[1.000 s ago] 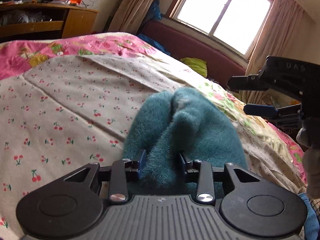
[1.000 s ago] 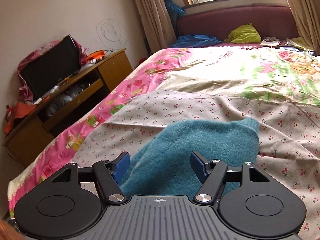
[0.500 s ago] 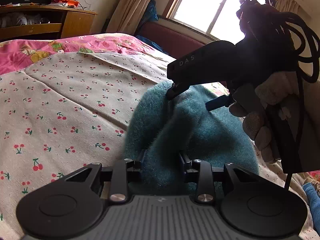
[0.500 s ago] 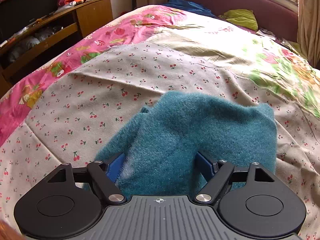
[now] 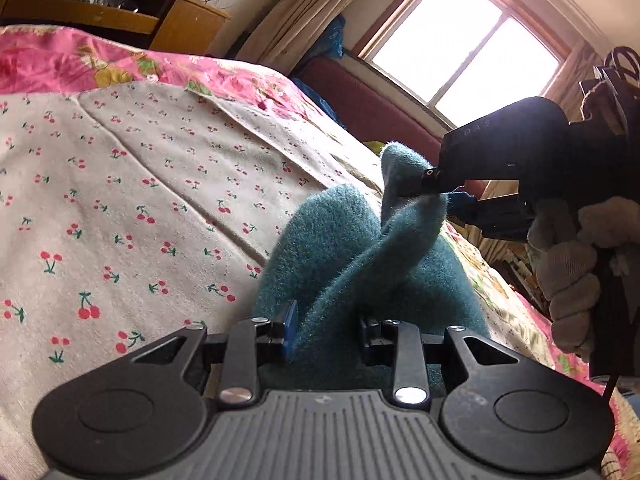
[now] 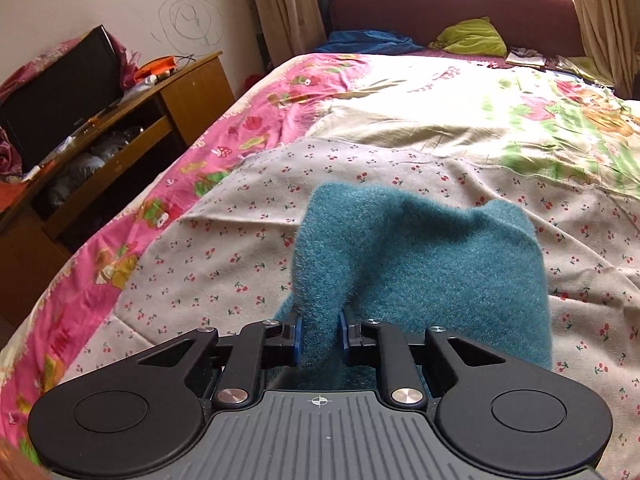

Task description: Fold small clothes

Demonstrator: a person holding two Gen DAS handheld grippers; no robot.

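A fuzzy teal garment (image 5: 332, 248) lies bunched on the cherry-print bed sheet (image 5: 120, 200). My left gripper (image 5: 326, 324) holds its near edge, the jaws still closing with cloth filling the gap. In the right wrist view, my right gripper (image 6: 320, 332) is closing on a raised fold of the same teal garment (image 6: 420, 256), and both blue pads press on it. The left wrist view shows the right gripper (image 5: 442, 192) from the side, pinching a lifted corner, with a gloved hand (image 5: 568, 264) behind it.
A wooden cabinet (image 6: 132, 120) with a black screen (image 6: 60, 92) stands left of the bed. A maroon headboard (image 6: 420, 12), green cloth (image 6: 472, 38) and blue cloth (image 6: 364, 42) lie at the far end under the window (image 5: 464, 48). A floral quilt (image 6: 520, 112) covers the far bed.
My right gripper went from wide open to closed on a fold of the teal garment and pulled it up. The left gripper rolled and sank a little, keeping its hold.
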